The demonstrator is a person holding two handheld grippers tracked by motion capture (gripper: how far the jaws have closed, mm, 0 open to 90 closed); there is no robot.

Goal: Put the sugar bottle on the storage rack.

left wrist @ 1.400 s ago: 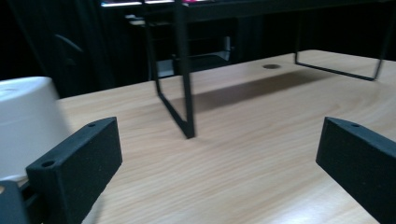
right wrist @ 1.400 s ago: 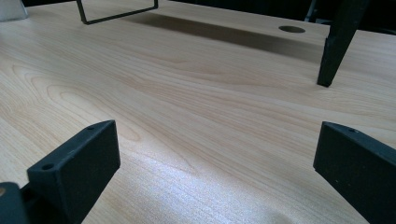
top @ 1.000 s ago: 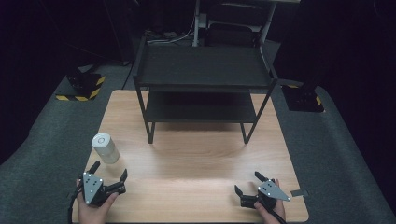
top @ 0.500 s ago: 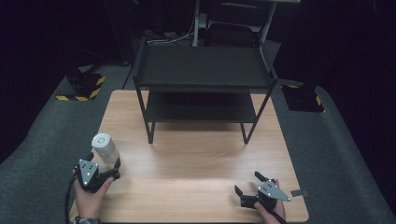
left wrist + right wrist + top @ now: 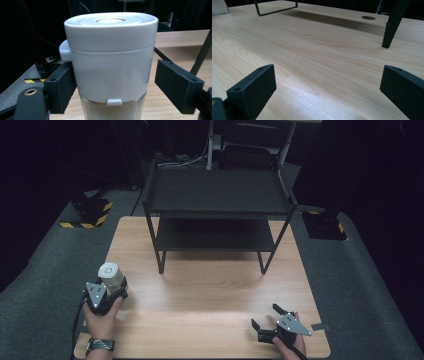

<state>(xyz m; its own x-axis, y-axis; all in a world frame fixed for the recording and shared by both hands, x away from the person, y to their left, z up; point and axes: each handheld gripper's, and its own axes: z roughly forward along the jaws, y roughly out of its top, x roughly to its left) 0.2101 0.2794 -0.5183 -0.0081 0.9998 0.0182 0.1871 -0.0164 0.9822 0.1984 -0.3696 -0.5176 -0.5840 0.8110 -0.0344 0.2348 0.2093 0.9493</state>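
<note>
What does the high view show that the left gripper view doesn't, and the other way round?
From above: the whole black shelf rack and the right gripper, open near the table's front edge. Close up: a small tab on the lid and the pale contents beneath it. Both: the wooden table and the white-lidded container between the left gripper jaws, which have just been closing; one pad stands apart from it.

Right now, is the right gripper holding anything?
No, in the right gripper view the right gripper has its jaws spread wide with bare wooden table between them.
</note>
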